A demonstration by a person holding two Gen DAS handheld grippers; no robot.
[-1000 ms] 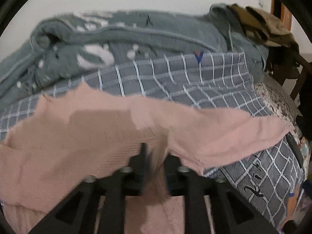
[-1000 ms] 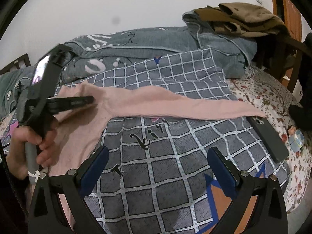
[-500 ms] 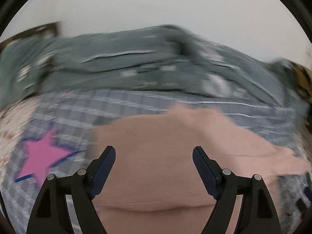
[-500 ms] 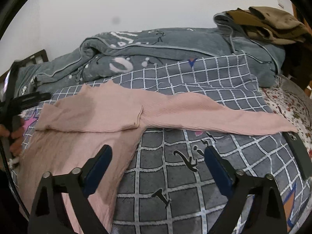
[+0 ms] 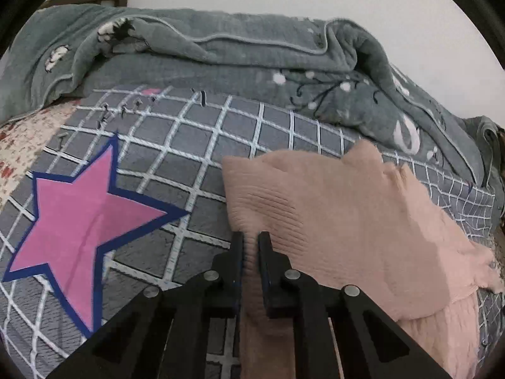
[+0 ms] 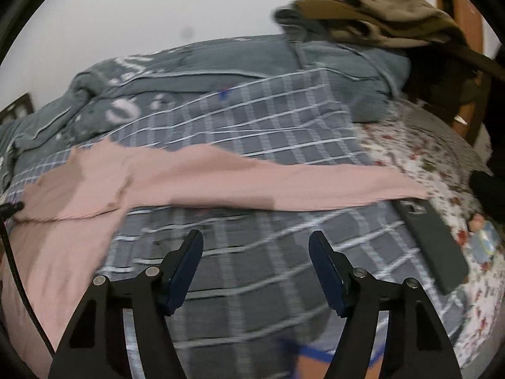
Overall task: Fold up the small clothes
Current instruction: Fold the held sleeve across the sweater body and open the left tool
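Pink knit top [image 5: 347, 221] lies on a grey checked blanket [image 5: 195, 145] spread over a bed, its left sleeve already folded in across the body and its right sleeve [image 6: 300, 186] stretched out flat towards the right, the cuff ending just beside a dark phone [image 6: 432, 243]. In the left wrist view the left gripper [image 5: 251, 240] has its jaws clamped on the near left edge of the top, a ridge of ribbed fabric pinched up between the pads; those jaws have just been closing. To the left of the top a pink star [image 5: 82, 214] is printed on the blanket. In the right wrist view the right gripper [image 6: 255, 249] hangs over bare blanket near the middle, its jaws apart with nothing between them, though they have just been closing somewhat; the sleeve lies beyond its fingertips. A grey quilt [image 5: 252, 57] is bunched along the far side against the wall, and brown clothes [image 6: 372, 12] are heaped at the far right.

The top looks light, soft and limp, likely to sag and crease wherever it is not supported, and to drag on the blanket rather than slide. The cuff end of the long sleeve seems the best place for the right gripper to take hold.
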